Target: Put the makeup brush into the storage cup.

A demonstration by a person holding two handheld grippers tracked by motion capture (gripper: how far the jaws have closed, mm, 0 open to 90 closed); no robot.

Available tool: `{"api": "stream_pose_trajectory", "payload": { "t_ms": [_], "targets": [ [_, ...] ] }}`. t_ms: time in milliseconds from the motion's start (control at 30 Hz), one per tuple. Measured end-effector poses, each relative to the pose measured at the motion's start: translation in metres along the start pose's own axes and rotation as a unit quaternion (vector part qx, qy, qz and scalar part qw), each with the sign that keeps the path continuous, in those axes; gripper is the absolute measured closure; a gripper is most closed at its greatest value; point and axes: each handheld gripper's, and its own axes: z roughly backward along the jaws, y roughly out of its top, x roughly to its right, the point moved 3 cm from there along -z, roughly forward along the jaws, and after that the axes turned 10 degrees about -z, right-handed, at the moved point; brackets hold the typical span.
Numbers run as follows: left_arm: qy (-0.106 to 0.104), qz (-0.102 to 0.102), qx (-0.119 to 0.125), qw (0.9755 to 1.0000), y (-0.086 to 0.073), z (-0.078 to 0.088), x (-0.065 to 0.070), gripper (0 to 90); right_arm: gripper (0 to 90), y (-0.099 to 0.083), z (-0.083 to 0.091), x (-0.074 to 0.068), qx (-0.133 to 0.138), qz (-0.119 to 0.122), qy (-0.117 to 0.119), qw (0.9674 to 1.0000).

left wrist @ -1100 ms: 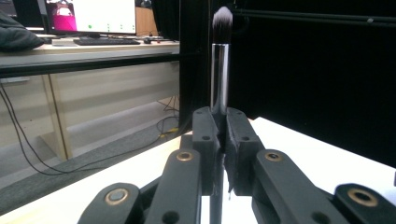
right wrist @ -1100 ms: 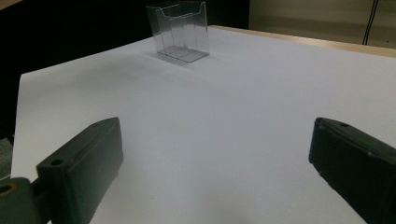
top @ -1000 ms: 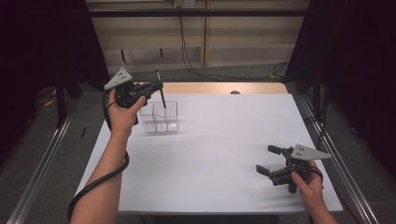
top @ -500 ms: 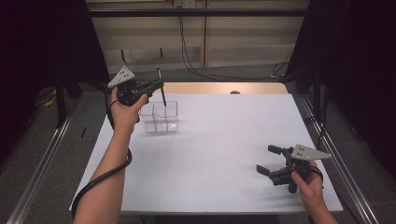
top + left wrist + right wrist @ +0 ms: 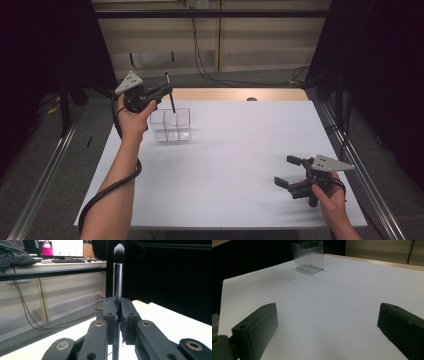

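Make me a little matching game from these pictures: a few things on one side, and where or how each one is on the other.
Things:
1. makeup brush
2. clear organizer
3. right gripper
4. left gripper

States:
A. jaws wide apart, nothing between them, low over the near right part of the table
B. stands on the white table, far left
C. held upright, bristles up
D. raised above the box, jaws clamped on a thin handle

Pairs: 1-C, 2-B, 3-A, 4-D

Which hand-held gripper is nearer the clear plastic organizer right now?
Left. The left hand-held gripper, holding a makeup brush, is just above the clear plastic organizer; the right hand-held gripper rests open far across the table.
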Motion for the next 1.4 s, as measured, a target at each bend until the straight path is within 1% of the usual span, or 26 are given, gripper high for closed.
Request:
{"api": "stream_pose_trajectory", "payload": {
  "t_ms": [100,133,600,667,900,967,1167,1200,1233,1267,1400],
  "targets": [
    [0.004,0.002,0.000,1.0000,-0.002,0.001,-0.001,83.9,2.4,0.000,0.000,0.000,0.000,0.001,0.000,1.0000],
    [0.005,0.006,0.001,1.0000,-0.003,0.002,-0.002,83.9,2.4,0.000,0.000,0.000,0.000,0.002,0.000,1.0000],
    [0.019,0.002,-0.014,0.9997,-0.017,0.003,-0.004,83.9,2.4,0.001,0.000,-0.001,0.001,0.002,0.000,1.0000],
    [0.019,0.001,-0.017,0.9997,-0.019,0.003,-0.004,83.9,2.4,0.001,0.000,-0.001,0.001,0.001,0.001,1.0000],
    [0.021,0.005,-0.019,0.9996,-0.024,0.002,-0.003,83.9,2.4,0.001,0.000,-0.001,0.001,0.002,0.001,1.0000],
    [0.020,0.001,-0.022,0.9995,-0.026,0.001,-0.003,83.9,2.4,0.001,0.000,-0.001,0.001,0.002,0.002,1.0000],
    [0.021,0.005,-0.025,0.9995,-0.031,0.001,-0.002,83.9,2.4,0.000,0.000,-0.001,0.000,0.003,0.003,1.0000],
    [0.020,0.009,-0.024,0.9995,-0.032,0.001,-0.002,83.8,2.4,0.001,0.000,-0.002,0.001,0.002,0.003,1.0000],
    [0.020,0.007,-0.025,0.9995,-0.033,0.001,-0.002,83.8,2.4,0.001,0.000,-0.001,0.001,0.002,0.003,1.0000],
    [0.021,0.010,-0.025,0.9994,-0.034,0.000,-0.002,83.8,2.4,0.001,0.000,-0.001,0.001,0.002,0.002,1.0000],
    [0.022,0.009,-0.027,0.9994,-0.037,0.001,-0.002,83.8,2.4,0.000,0.000,-0.002,0.000,0.002,0.003,1.0000]
  ]
}}
